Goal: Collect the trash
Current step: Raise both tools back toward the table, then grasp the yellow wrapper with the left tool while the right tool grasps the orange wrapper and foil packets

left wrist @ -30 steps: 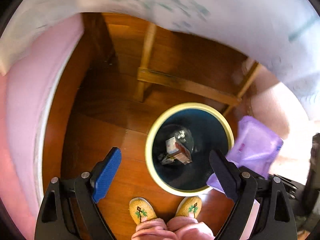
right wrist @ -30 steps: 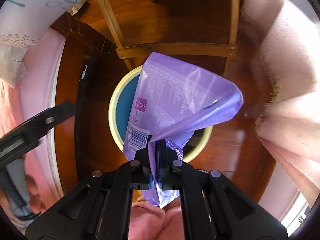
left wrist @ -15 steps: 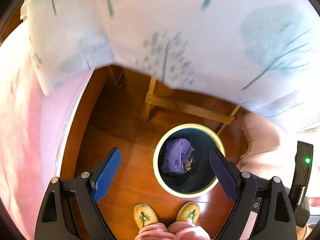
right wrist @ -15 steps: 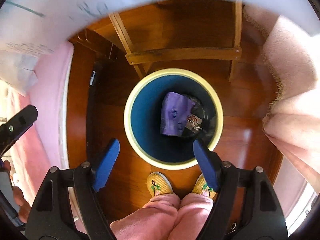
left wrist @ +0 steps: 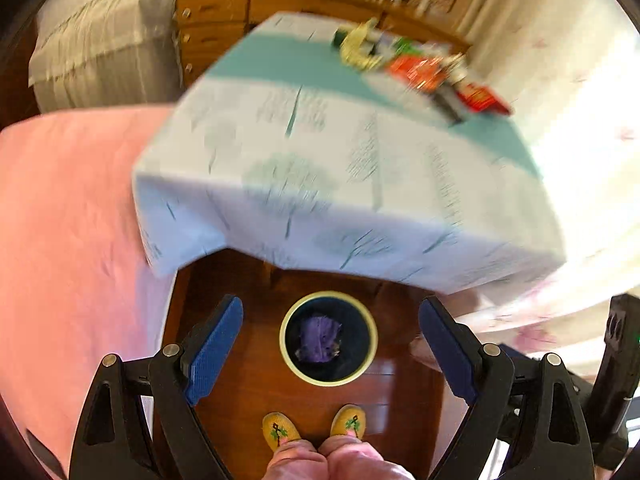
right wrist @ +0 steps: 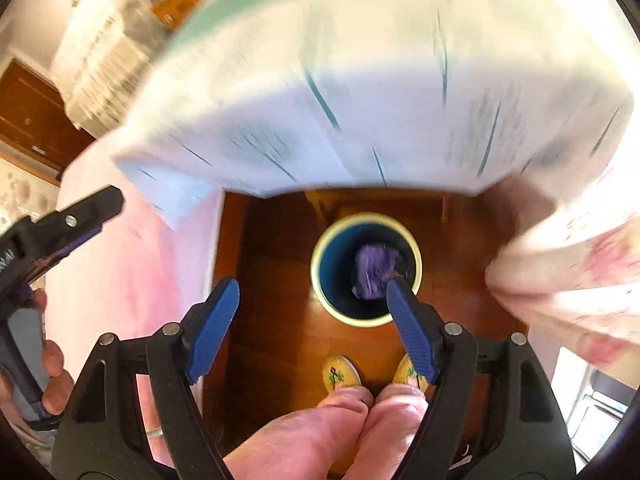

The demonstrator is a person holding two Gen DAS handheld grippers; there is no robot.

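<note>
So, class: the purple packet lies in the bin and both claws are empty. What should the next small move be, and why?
Probably carry one open claw, say the left claw, up over the table toward the blurred pile of colourful items at its far side. The purple packet already lies in the bin, the right claw holds nothing, and that pile looks like the trash left to collect.

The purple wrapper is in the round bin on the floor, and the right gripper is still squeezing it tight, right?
Not quite. The purple wrapper does lie in the round bin on the floor, but the right gripper is open and empty, well above it. The right wrist view shows this.
</note>
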